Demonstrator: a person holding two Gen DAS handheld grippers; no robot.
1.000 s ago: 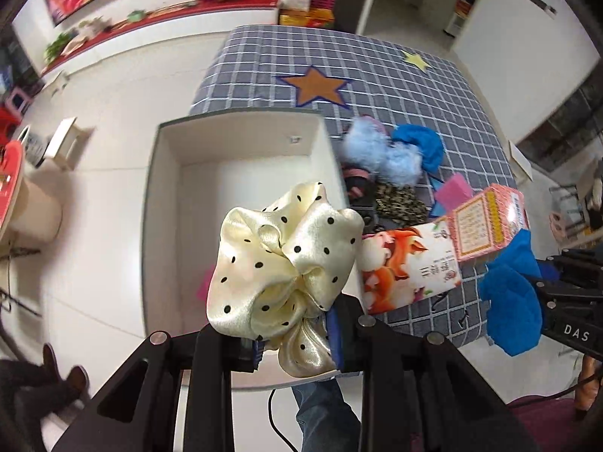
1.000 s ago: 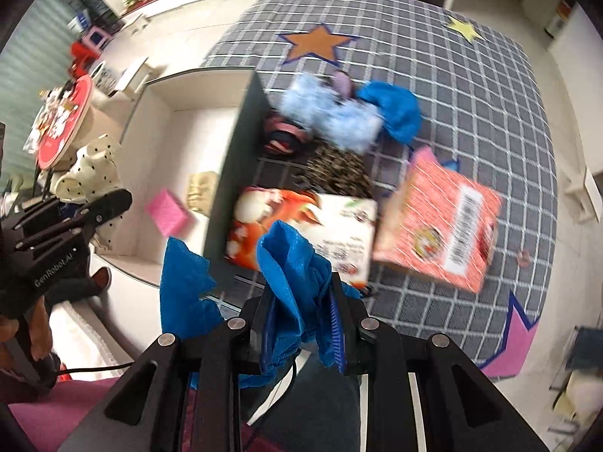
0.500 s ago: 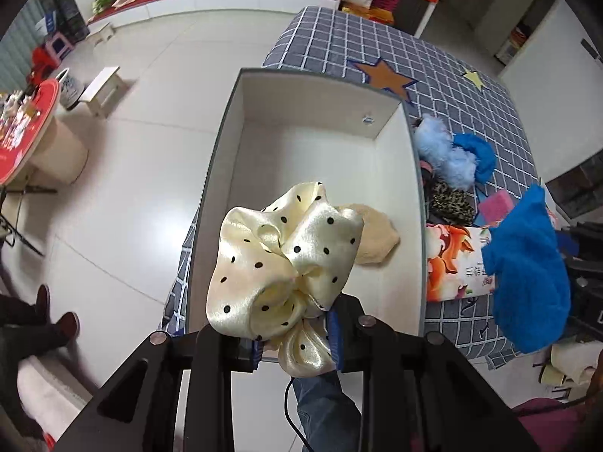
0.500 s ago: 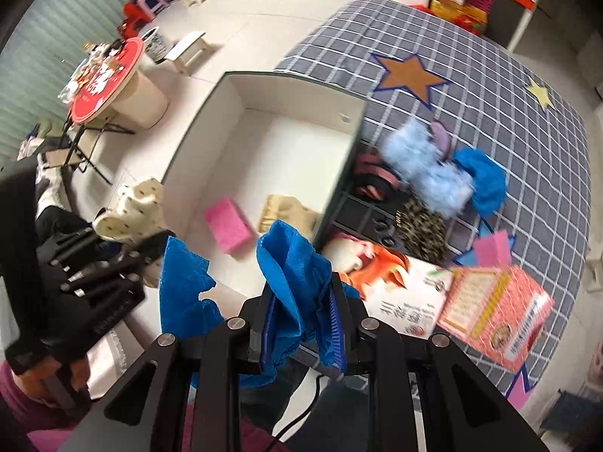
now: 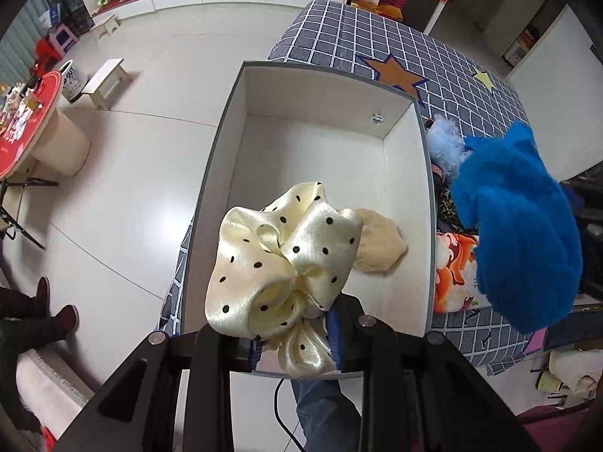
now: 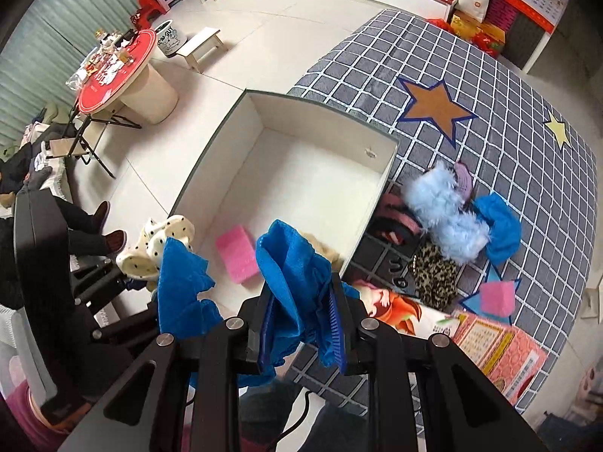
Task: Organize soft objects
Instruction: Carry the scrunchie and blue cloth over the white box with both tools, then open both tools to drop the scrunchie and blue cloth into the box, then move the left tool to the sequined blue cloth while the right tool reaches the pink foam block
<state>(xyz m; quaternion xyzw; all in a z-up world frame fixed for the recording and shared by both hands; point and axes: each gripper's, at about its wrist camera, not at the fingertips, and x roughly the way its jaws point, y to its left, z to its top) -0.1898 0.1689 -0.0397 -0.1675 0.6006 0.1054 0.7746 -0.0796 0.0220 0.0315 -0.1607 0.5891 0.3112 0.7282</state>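
Observation:
My left gripper (image 5: 296, 342) is shut on a cream polka-dot scrunchie (image 5: 280, 260) and holds it above the near end of the open white box (image 5: 314, 150). It also shows in the right wrist view (image 6: 150, 248). My right gripper (image 6: 297, 326) is shut on a blue fuzzy cloth (image 6: 290, 275), which hangs at the box's near right corner and shows in the left wrist view (image 5: 524, 237). Inside the box lie a pink sponge (image 6: 237, 258) and a beige soft item (image 5: 378, 241).
On the checked tablecloth (image 6: 471, 75) right of the box lie a light-blue fluffy item (image 6: 444, 214), another blue cloth (image 6: 499, 226), a leopard-print scrunchie (image 6: 433, 277), a pink square (image 6: 495, 297) and two printed packets (image 6: 501, 350). A red round table (image 6: 117, 64) and stools stand on the floor to the left.
Both grippers moved left, from over the table items to over the box, still holding the scrunchie and the blue cloth. The box now fills the middle of both views.

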